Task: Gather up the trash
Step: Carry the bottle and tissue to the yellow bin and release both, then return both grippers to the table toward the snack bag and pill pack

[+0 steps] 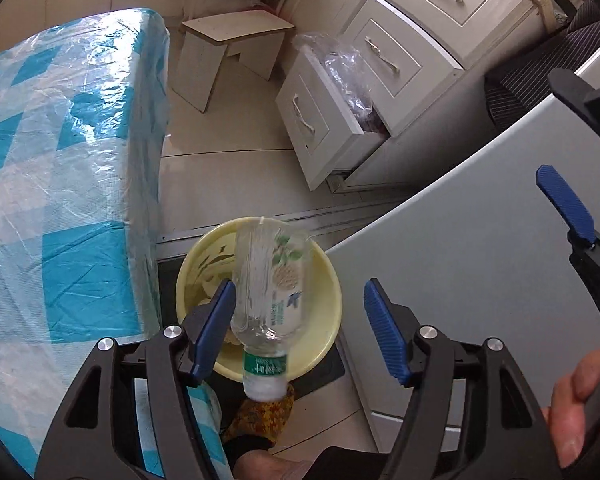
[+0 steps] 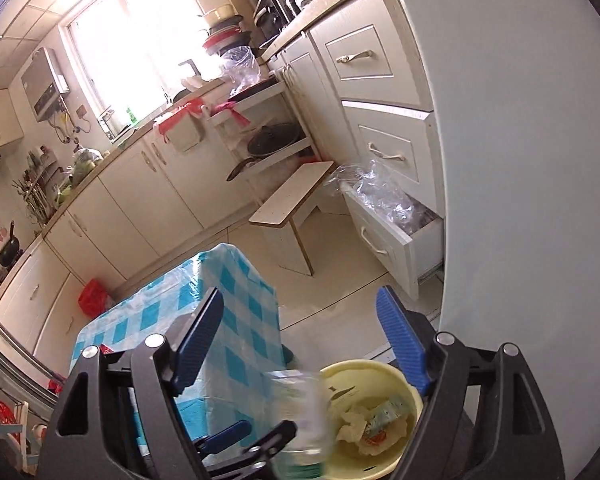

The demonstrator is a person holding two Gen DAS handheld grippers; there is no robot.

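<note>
A clear plastic bottle (image 1: 270, 292) with a green label and white cap hangs cap-down between my left gripper's (image 1: 300, 332) wide-open fingers, over a yellow bowl (image 1: 324, 300) on the floor. It looks loose and blurred, touching only the left pad if any. In the right wrist view the bottle (image 2: 300, 420) is a blur beside the bowl (image 2: 412, 400), which holds crumpled wrappers (image 2: 372, 420). My right gripper (image 2: 300, 348) is open and empty above the bowl; it also shows at the right in the left wrist view (image 1: 564, 208).
A table with blue checked cloth under plastic (image 1: 60, 160) stands left of the bowl. A grey fridge door (image 1: 480, 240) is at the right. White drawers, one open with plastic bags (image 1: 340, 80), and a small stool (image 1: 228, 48) stand beyond.
</note>
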